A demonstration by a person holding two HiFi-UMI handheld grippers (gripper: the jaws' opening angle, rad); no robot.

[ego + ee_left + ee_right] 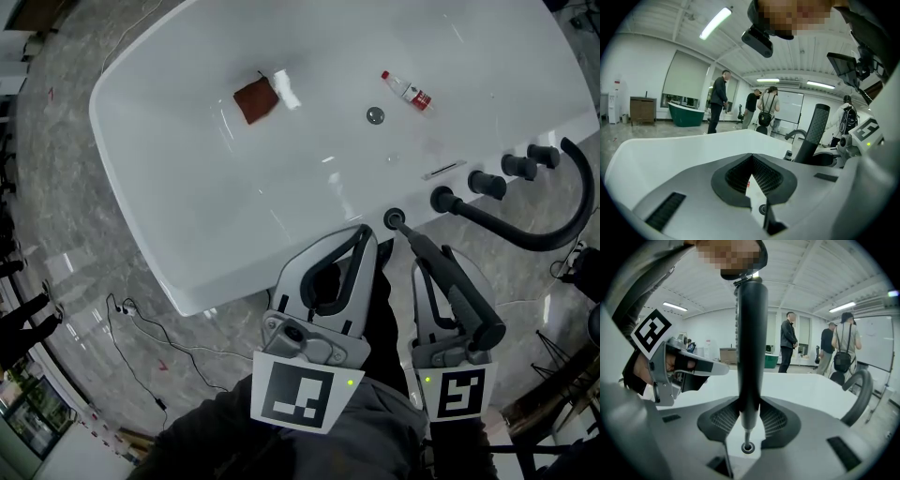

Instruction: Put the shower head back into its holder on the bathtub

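My right gripper (749,423) clamped on the upright shower head (751,333), its thin tip at the holder (394,218) mouth at 12 o'clock, my left gripper (752,176) pinched closed on nothing at 11, black faucet (548,230) at 2, small bottle (407,91) in the bathtub (169,234) beyond.

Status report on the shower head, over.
Left tongs shut, empty. Right tongs shut on shower head, lower end right over holder, not yet seated. Nothing blocking the holder.
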